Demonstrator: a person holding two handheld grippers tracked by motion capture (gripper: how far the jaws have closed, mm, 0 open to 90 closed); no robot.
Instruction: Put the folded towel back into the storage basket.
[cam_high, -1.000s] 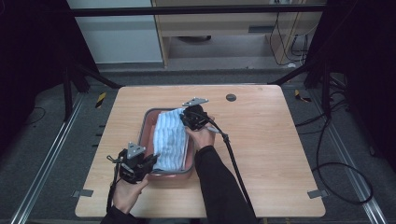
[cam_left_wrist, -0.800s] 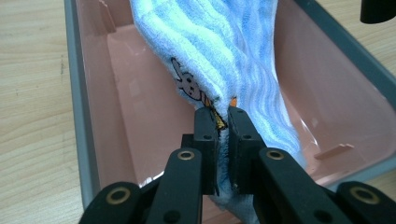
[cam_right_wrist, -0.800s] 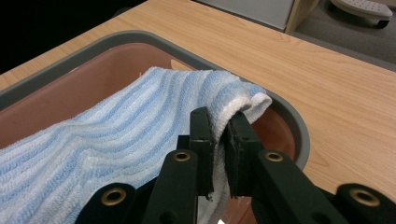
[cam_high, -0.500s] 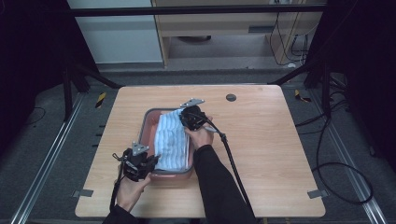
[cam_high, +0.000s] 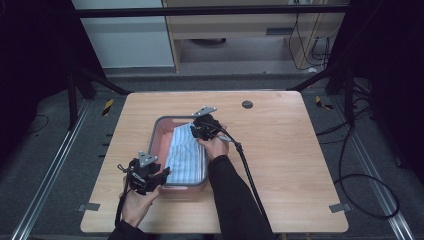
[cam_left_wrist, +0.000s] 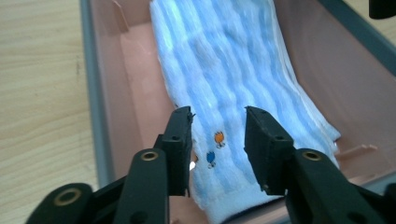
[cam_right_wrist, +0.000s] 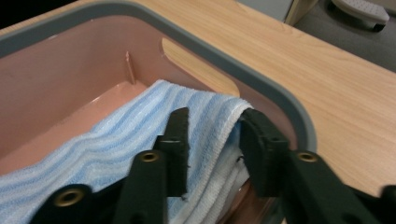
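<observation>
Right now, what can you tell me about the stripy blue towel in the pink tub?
The towel is soft-looking terry cloth with light blue and white stripes and two tiny prints, orange and blue, near one end. It is folded into a long strip lying inside the pink tub. One end leans up the tub's wall. Black jaws stand open around each end.

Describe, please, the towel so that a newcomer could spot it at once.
On the wooden table sits a pink tub with a grey rim. Inside it lies the folded towel, striped light blue and white; it is the one soft thing there, with two small orange and blue motifs near one end.
</observation>
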